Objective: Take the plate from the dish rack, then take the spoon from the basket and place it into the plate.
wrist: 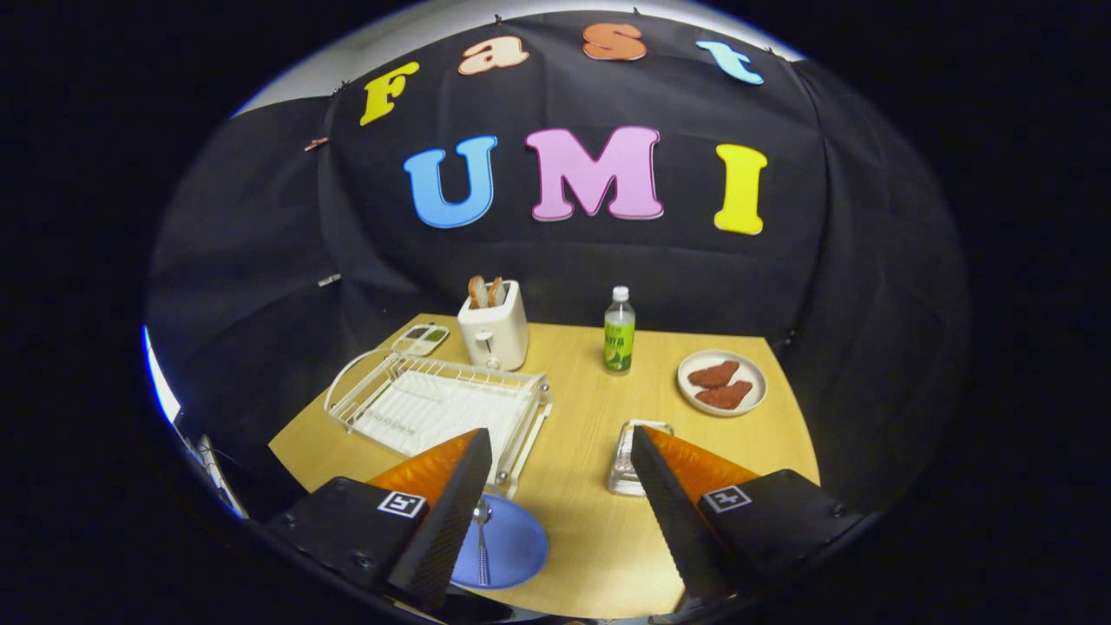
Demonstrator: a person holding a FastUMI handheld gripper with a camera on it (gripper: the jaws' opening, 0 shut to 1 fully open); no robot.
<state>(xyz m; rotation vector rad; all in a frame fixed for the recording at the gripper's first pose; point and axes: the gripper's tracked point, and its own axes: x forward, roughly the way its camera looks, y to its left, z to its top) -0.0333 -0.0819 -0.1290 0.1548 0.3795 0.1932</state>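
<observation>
My gripper (555, 486) is wide open, empty. Ahead I see a rack (434, 404), toaster (493, 334), bottle (619, 334), basket (627, 460). Spoon (482, 529) lies in the plate (512, 542).

The left finger (447, 512) hides part of the blue plate (512, 547); the basket (627, 460) seems half-hidden behind the right one.

Gripper (555, 486) fingers spread wide, nothing between them; bare table (581, 521) strip runs forward through gap. Left of strip: blue plate (516, 547) with spoon (482, 529) beside left finger, white dish rack (434, 404) beyond it. Right of strip: wire basket (627, 458) touching right finger's inner edge. Far end blocked by toaster (493, 334) and upright bottle (619, 334). Plate of red food (722, 382) stands well apart, far right.
</observation>
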